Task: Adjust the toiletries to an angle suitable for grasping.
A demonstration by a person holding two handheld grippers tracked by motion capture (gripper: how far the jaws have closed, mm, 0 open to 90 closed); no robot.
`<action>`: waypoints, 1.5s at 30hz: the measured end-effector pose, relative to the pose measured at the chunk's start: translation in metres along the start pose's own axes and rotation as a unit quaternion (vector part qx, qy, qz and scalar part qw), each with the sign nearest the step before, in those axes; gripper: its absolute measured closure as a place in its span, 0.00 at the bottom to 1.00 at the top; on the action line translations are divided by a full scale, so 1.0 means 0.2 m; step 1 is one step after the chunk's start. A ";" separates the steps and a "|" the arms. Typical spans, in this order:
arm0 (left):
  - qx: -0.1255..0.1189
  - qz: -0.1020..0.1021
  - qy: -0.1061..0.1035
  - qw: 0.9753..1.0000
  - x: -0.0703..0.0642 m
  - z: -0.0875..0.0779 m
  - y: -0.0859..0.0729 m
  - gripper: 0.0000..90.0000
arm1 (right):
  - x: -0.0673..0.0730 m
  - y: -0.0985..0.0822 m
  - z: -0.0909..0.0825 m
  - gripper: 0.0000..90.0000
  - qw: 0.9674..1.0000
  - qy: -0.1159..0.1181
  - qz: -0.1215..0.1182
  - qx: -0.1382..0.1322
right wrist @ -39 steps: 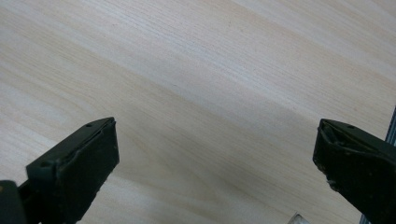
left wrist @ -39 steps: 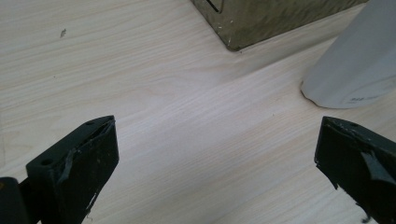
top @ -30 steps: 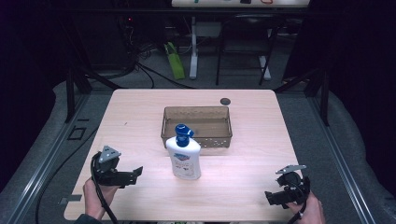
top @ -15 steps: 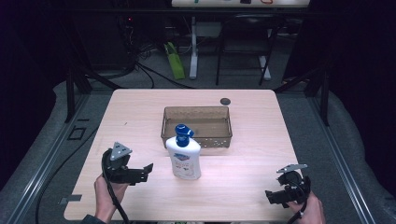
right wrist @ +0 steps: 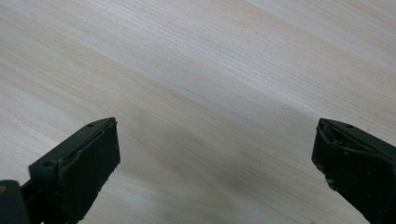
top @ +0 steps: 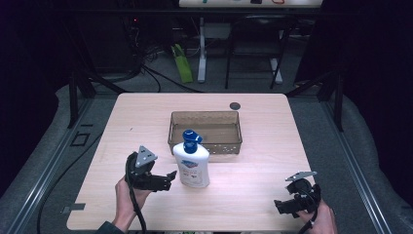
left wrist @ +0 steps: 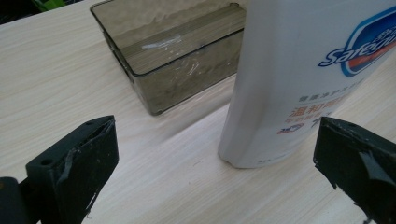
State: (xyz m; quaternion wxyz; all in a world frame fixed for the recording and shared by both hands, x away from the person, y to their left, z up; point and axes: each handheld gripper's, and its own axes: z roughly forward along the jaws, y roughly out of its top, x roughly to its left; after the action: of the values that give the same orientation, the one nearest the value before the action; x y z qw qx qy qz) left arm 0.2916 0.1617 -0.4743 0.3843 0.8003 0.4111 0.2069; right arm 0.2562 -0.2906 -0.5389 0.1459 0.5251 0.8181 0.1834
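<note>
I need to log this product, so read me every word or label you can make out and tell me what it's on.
"Safe...": blue brand lettering on the white pump bottle, cut off at the edge of the left gripper view.
Orange and grey Chinese lines under it on the bottle: too blurred to read.
The bottle's label in the high view: too small to read.
Brown bin and table: no text.

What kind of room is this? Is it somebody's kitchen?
Probably a lab or workshop, not a kitchen: a bare wooden table ringed by dark curtains, cables on the floor, and a person's left gripper.
</note>
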 end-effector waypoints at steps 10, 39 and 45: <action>-0.001 0.002 0.002 1.000 -0.01 0.09 0.03 0.02 | -0.01 0.00 0.00 0.02 1.000 0.003 0.000 0.001; -0.001 -0.006 -0.012 1.000 0.05 0.14 0.04 0.01 | -0.01 -0.02 -0.01 0.02 1.000 0.009 -0.001 0.001; -0.015 0.008 -0.028 0.999 0.00 0.09 0.07 0.00 | -0.02 -0.02 -0.01 0.03 1.000 0.010 0.001 0.000</action>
State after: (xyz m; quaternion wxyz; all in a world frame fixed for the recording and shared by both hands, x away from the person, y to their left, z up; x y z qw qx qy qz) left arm 0.3113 0.1490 -0.4747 0.4058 0.8033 0.3904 0.1939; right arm 0.2535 -0.2951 -0.5377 0.1379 0.5239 0.8190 0.1891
